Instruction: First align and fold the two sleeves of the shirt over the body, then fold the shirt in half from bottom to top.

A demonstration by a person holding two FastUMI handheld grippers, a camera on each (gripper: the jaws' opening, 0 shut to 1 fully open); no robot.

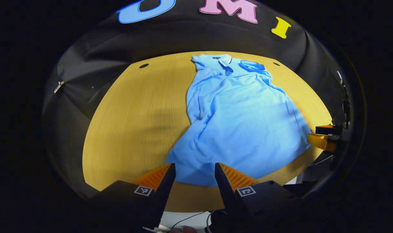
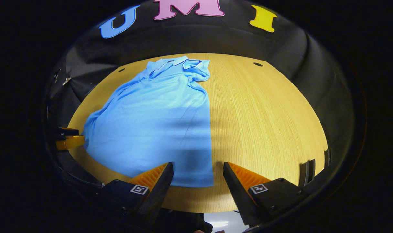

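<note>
A light blue polo shirt point(image 1: 238, 119) lies flat on the wooden table point(image 1: 135, 123), collar at the far side, both sleeves folded in over the body. My left gripper point(image 1: 195, 170) hovers open just above the shirt's near hem, at its left corner. In the right gripper view the same shirt point(image 2: 157, 123) spreads across the table's left half, and my right gripper point(image 2: 198, 168) stands open over the hem's right corner. Nothing sits between either pair of fingers. The right gripper point(image 1: 324, 137) shows at the far right of the left gripper view; the left gripper point(image 2: 68, 139) shows at the left edge of the right gripper view.
The table point(image 2: 267, 123) has bare wood to the right of the shirt and a small dark hole point(image 2: 257, 64) near its far edge. Another hole point(image 1: 143, 65) sits at the far left. Black cloth walls ring the table. A cable point(image 1: 183, 220) hangs below the near edge.
</note>
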